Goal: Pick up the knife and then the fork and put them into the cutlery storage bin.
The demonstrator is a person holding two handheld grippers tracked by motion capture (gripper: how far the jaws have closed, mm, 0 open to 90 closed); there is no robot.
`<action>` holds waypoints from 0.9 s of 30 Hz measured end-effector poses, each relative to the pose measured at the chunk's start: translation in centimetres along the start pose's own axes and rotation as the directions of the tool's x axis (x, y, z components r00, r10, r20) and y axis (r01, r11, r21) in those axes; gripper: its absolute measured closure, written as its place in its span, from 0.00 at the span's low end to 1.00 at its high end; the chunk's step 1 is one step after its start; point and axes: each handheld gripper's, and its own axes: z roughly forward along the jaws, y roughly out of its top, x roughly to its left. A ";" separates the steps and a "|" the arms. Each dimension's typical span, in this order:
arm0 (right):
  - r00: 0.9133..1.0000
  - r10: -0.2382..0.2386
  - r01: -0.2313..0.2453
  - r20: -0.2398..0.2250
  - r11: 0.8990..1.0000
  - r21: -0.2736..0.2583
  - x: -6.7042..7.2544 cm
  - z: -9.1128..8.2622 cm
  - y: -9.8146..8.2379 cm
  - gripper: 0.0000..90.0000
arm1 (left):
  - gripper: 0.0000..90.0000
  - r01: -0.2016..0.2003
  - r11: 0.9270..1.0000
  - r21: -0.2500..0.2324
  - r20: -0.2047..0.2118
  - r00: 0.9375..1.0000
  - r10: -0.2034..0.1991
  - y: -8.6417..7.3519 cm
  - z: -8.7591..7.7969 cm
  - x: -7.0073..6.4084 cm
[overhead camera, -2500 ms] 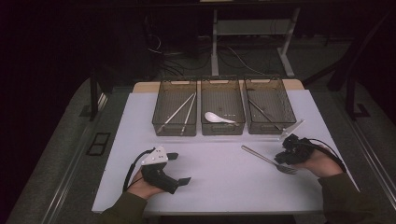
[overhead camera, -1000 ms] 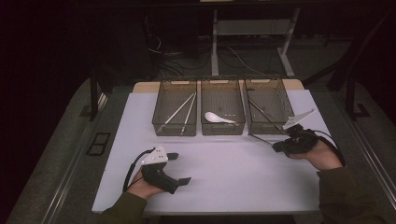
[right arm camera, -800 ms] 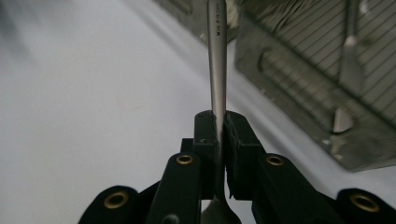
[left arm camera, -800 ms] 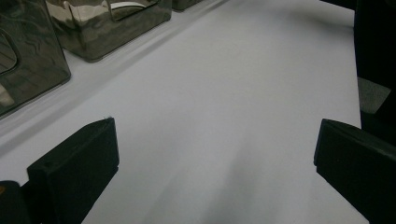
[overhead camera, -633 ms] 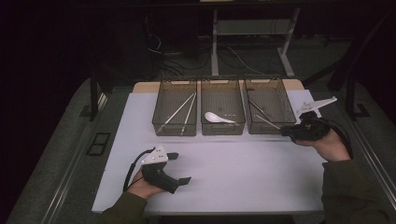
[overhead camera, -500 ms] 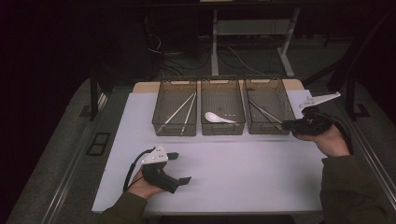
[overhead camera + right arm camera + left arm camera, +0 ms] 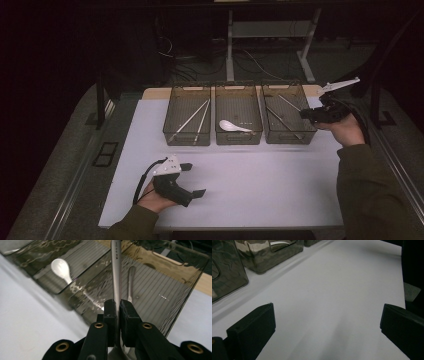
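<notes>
Table, covered in white, takes up the centre of the high view and carries everything else. Three smoked-plastic bins stand side by side across its far half, at twelve o'clock from the person: the left bin holds two pale chopsticks lying slantwise, the middle bin a white spoon, the right bin slim metal cutlery. The left gripper rests on the near table at about seven o'clock, well apart from the bins, its jaws spread wide over bare tabletop; in the left gripper view the two black pads flank nothing but the white surface, with a bin wall at ten o'clock. The right gripper is raised at about two o'clock, at the right bin's outer wall. In the right gripper view its jaws are clamped tight on a metal utensil, the handle pinched between the pads. The utensil's long axis runs straight away from the jaws toward twelve o'clock in that view, its far end out over the right bin's rim; the wider end lies below the pads, too cropped to identify. Under it inside the bin lies a second metal handle, nearly parallel, and the bin's ribbed floor. The white spoon sits at ten o'clock in the neighbouring bin.
</notes>
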 end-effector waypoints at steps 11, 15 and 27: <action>0.999 0.010 -0.011 0.050 0.999 0.038 -1.1 3.1 1.6 0.93 | 0.00 -0.002 1.000 -0.003 0.006 1.000 0.002 0.0 0.0 0.0; 0.998 0.021 -0.024 0.056 0.997 0.066 -1.5 4.7 1.5 0.93 | 0.00 -0.004 1.000 -0.001 0.009 1.000 0.004 0.0 0.0 0.0; 0.996 0.039 -0.052 0.074 0.984 0.172 -2.1 8.3 0.9 0.93 | 0.00 -0.003 1.000 -0.004 0.017 1.000 0.003 0.0 0.0 0.0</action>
